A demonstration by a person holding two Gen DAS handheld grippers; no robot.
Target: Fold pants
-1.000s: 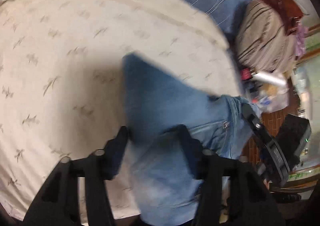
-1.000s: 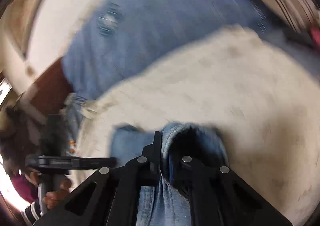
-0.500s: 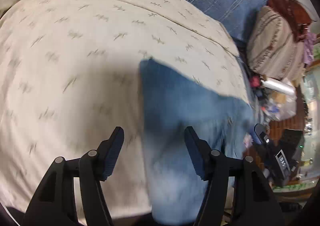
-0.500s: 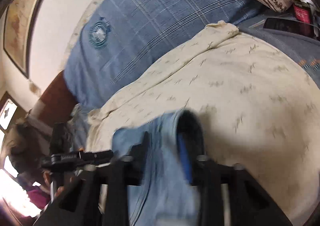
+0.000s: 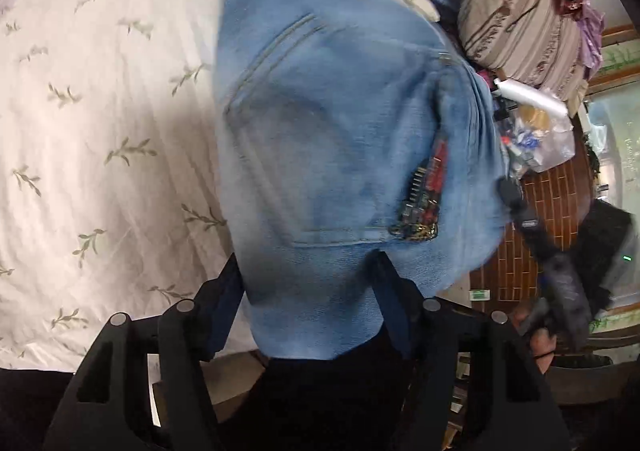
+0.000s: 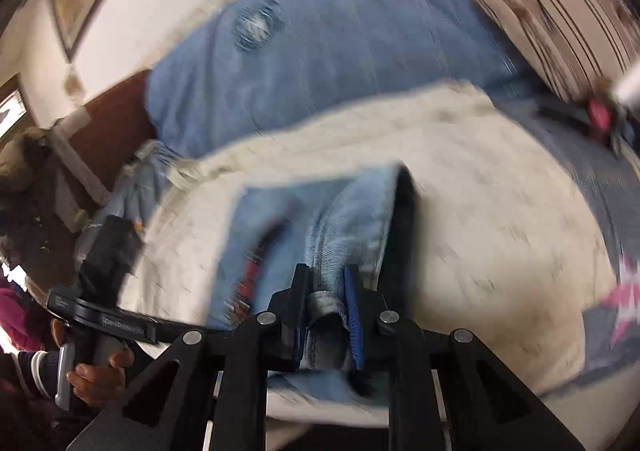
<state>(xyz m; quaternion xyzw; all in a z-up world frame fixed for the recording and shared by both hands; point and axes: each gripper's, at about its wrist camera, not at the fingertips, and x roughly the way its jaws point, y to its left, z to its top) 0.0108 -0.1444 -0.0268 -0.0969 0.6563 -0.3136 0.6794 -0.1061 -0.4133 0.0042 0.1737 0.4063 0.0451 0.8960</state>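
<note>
Both grippers at the jeans on the bed

The right gripper (image 6: 326, 305) is closing its jaws on a bunched denim edge between them. The left gripper (image 5: 308, 299) is opening, jaws wide astride the jeans (image 5: 332, 123), pads apparently clear. The jeans lie folded on the leaf-print bedspread (image 5: 100, 111), near its edge.

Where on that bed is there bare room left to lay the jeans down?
Free: the leaf-print bedspread left of the jeans, and the stretch between jeans and blue plaid blanket. Crowded: the bed's right edge, by the striped pillow and plastic bag.
</note>
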